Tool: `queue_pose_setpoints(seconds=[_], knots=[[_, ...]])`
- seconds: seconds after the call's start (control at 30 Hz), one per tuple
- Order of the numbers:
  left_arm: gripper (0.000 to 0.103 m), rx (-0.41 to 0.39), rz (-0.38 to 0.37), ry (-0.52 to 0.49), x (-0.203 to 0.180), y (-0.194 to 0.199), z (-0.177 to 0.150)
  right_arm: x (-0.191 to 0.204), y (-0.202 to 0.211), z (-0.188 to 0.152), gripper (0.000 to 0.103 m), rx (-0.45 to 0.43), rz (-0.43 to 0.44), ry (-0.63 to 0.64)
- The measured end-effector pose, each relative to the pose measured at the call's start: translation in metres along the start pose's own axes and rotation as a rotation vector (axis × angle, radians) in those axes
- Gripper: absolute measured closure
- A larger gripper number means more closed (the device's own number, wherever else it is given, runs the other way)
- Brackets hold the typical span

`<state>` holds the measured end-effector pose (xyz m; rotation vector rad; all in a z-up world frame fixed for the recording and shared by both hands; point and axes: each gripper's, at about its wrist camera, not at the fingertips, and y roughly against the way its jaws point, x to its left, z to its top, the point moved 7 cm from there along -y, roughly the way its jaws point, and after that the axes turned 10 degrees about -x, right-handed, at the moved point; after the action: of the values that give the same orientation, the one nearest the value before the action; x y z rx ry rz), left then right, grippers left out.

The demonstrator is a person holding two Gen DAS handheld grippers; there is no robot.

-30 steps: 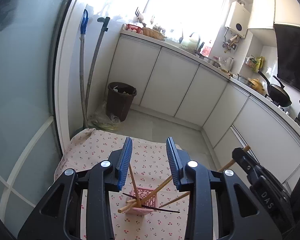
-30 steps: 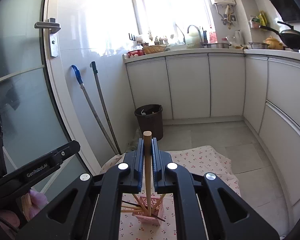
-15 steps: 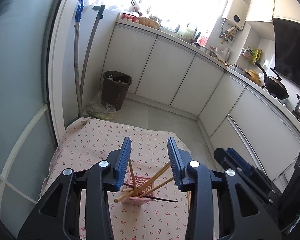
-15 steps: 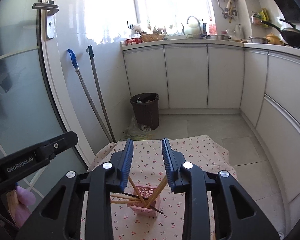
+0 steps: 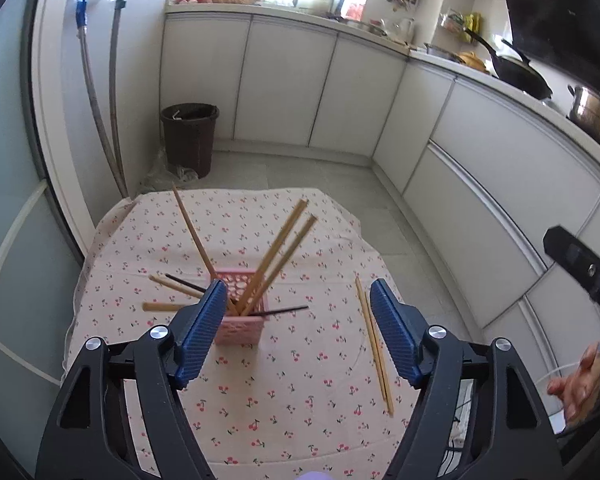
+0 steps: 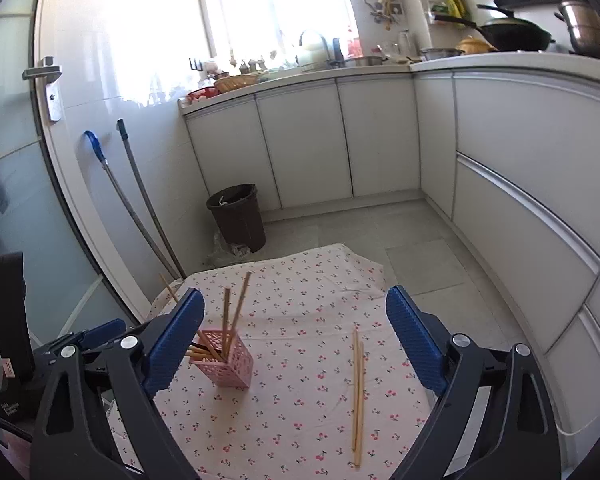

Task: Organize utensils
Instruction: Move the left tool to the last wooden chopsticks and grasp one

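**Two chopsticks left beside the holder**

The loose pair of chopsticks [image 6: 357, 392] lies flat on the cherry-print bench [image 6: 300, 412], long axis running away from me, well right of the pink holder [image 6: 230, 360]. The right gripper [image 6: 294, 344] looks nearer, fingers spread wide and empty, the pair between them. The left gripper [image 5: 296, 330], equally wide and empty, hovers over the holder. Open cloth surrounds the pair.

The holder [image 5: 242, 312] stands on the bench [image 5: 300, 400], slightly left of its middle. Several chopsticks [image 5: 278, 256] stand in the holder, leaning outward to every side. To the right of the holder, apart from it, 2 loose chopsticks [image 6: 357, 392] lie side by side on the bench. Behind the holder, beyond the bench's far edge, a bin [image 6: 238, 216] stands on the floor.
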<state>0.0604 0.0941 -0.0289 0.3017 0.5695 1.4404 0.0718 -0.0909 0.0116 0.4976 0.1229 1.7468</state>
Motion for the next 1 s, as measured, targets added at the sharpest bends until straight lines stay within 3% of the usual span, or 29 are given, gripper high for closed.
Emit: queue_pose_setpoints(seconds=[0.13,0.33,0.43,0.5,0.7,0.9,1.0], knots=[[0.025,0.088,-0.014,-0.056,-0.024,-0.017,-0.041,-0.041,-0.013,-0.015,0.007,0.053,-0.025,-0.063],[0.015,0.28,-0.025,-0.166,-0.059,-0.062,-0.114,-0.094,-0.045,-0.05,0.007,0.134,-0.095,-0.106],[0.014,0.398,-0.03,-0.157,-0.064,-0.09,-0.142,-0.115,-0.061,-0.064,0.007,0.218,-0.115,-0.187],[0.014,0.463,-0.031,-0.124,-0.064,-0.113,-0.153,-0.122,-0.063,-0.063,0.007,0.233,-0.08,-0.269],[0.014,0.542,0.048,-0.047,-0.06,-0.18,-0.163,-0.143,-0.053,-0.054,0.007,0.193,-0.086,-0.336],[0.014,0.519,0.089,-0.017,-0.074,-0.238,-0.141,-0.164,-0.058,-0.061,0.007,0.241,-0.083,-0.457],[0.015,0.525,0.098,0.052,-0.08,-0.265,-0.128,-0.171,-0.063,-0.068,0.007,0.281,-0.075,-0.509]])
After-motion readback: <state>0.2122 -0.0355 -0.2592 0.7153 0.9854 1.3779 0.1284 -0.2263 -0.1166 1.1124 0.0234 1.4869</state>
